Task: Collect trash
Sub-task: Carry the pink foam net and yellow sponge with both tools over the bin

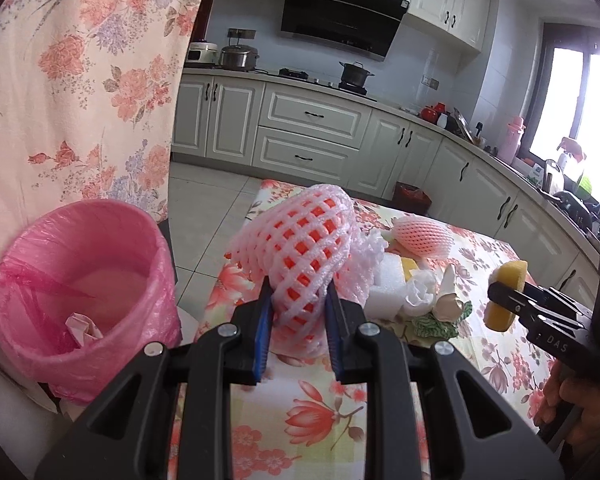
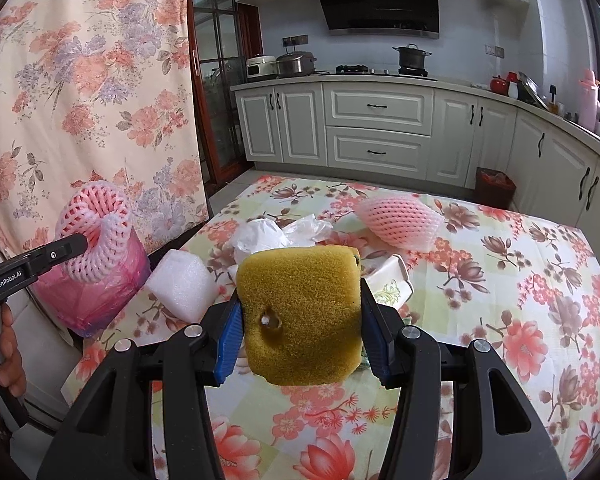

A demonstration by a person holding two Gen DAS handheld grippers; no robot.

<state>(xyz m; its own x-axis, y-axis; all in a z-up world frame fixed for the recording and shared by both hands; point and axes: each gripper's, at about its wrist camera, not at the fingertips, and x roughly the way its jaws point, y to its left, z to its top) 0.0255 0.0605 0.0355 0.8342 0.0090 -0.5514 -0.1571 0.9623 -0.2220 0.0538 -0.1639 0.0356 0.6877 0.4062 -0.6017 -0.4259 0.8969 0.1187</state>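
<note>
My left gripper [image 1: 298, 306] is shut on a pink foam fruit net [image 1: 304, 248] and holds it above the table's left edge, beside the bin; the net also shows in the right wrist view [image 2: 96, 236]. My right gripper [image 2: 300, 320] is shut on a yellow sponge [image 2: 302, 312] above the table; the sponge also shows in the left wrist view [image 1: 506, 294]. A bin lined with a pink bag [image 1: 80, 296] stands left of the table with crumpled paper inside. A second pink foam net [image 2: 398, 222], a white foam block [image 2: 180, 286] and crumpled white plastic [image 2: 268, 236] lie on the table.
The table has a floral cloth [image 2: 500, 320]. A floral curtain [image 2: 80, 80] hangs at the left behind the bin. Kitchen cabinets [image 2: 376, 128] and a small dark floor bin [image 2: 494, 188] stand beyond the table. A white patterned wrapper [image 2: 392, 284] lies behind the sponge.
</note>
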